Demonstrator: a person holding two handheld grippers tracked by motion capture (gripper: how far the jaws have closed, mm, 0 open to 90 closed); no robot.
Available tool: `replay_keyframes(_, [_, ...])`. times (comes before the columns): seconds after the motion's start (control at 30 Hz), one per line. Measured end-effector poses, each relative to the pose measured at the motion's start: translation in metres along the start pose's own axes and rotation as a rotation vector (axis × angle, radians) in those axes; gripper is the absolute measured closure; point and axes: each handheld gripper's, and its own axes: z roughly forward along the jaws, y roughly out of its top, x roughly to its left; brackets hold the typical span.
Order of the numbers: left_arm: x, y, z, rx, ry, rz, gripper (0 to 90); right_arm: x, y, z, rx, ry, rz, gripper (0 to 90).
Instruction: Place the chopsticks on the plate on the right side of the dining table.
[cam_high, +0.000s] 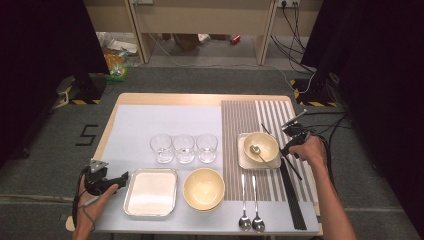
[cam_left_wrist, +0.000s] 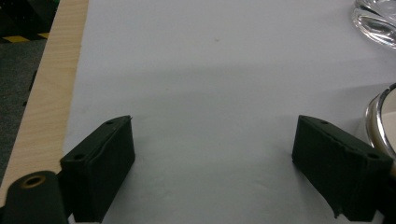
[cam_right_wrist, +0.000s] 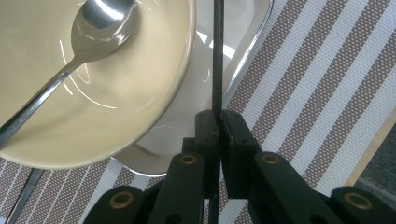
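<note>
On the floor (cam_high: 50, 150) left of the bench (cam_high: 165, 99) I read one painted mark, the digit "5" (cam_high: 88, 135); I find no other legible writing or brand.

My left gripper (cam_high: 102, 181) rests at the bench's near left corner, and in the left gripper view its fingers (cam_left_wrist: 100, 163) stand wide apart over the bare pale mat (cam_left_wrist: 210, 93), clamped on nothing.

Counted from left to right:
- one rectangular metal tray (cam_high: 151, 192) holding a white slab;
- three clear glasses (cam_high: 184, 148) in a row behind it;
- one large cream bowl (cam_high: 203, 188), which looks like two nested;
- one striped brown placemat (cam_high: 240, 120);
- two spoons (cam_high: 250, 205) lying side by side near the front edge;
- one small square tray (cam_high: 242, 161) carrying one small cream bowl (cam_high: 267, 140);
- a third spoon (cam_high: 260, 154) lying in that bowl;
- a bundle of black chopsticks (cam_high: 295, 200) along the right edge, too thin to count.

My right gripper (cam_high: 295, 137) hovers just right of the small bowl. In the right gripper view its fingers (cam_right_wrist: 233, 140) are pressed together on one black chopstick (cam_right_wrist: 217, 56), which runs up past the bowl's rim and over the tray's corner.
</note>
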Motion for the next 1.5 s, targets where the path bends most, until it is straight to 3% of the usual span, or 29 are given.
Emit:
replay_keyframes(0.37, [0.000,0.000,0.000,0.000,0.000,0.000,12.3,0.004,0.005,0.008,0.010,-0.002,-0.010,86.2])
replay_keyframes(0.4, [0.000,0.000,0.000,0.000,0.000,0.000,12.3,0.003,0.005,0.009,0.003,0.001,-0.029,86.2])
replay_keyframes(1.0, [0.000,0.000,0.000,0.000,0.000,0.000,12.3,0.006,0.006,0.015,0.007,0.002,-0.024,85.5])
replay_keyframes(1.33, [0.000,0.000,0.000,0.002,-0.003,0.000,12.3,0.002,0.000,0.008,-0.035,0.002,-0.027,78.2])
replay_keyframes(1.5, [0.000,0.000,0.000,0.000,0.000,0.000,12.3,0.006,-0.011,0.002,-0.028,-0.009,-0.036,74.8])
